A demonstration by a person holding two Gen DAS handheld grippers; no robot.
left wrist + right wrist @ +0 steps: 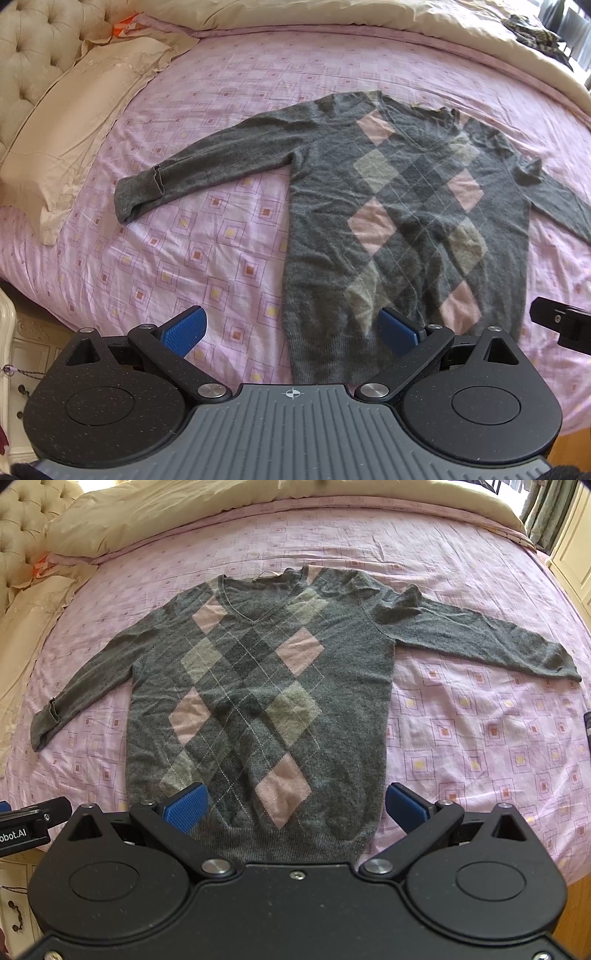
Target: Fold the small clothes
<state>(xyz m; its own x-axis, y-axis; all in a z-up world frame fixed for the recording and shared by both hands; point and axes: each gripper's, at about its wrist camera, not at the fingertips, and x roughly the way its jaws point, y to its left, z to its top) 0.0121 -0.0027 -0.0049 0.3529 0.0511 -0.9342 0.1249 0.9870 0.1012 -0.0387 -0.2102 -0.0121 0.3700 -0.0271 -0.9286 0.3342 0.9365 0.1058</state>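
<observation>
On the bed (461,572) the sweater (258,686) lies flat, face up, sleeves spread, w/ left gripper (291,330) & right gripper (295,806) both spread wide, holding nothing, just above its hem — folding not yet begun; next probably needs a sleeve or side edge pinched.

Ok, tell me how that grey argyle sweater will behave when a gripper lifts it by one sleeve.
The sweater is probably floppy: soft knit, lying wrinkled on the bedspread. The body would likely drag behind. Its fuzzy surface should grip, not slip.
</observation>
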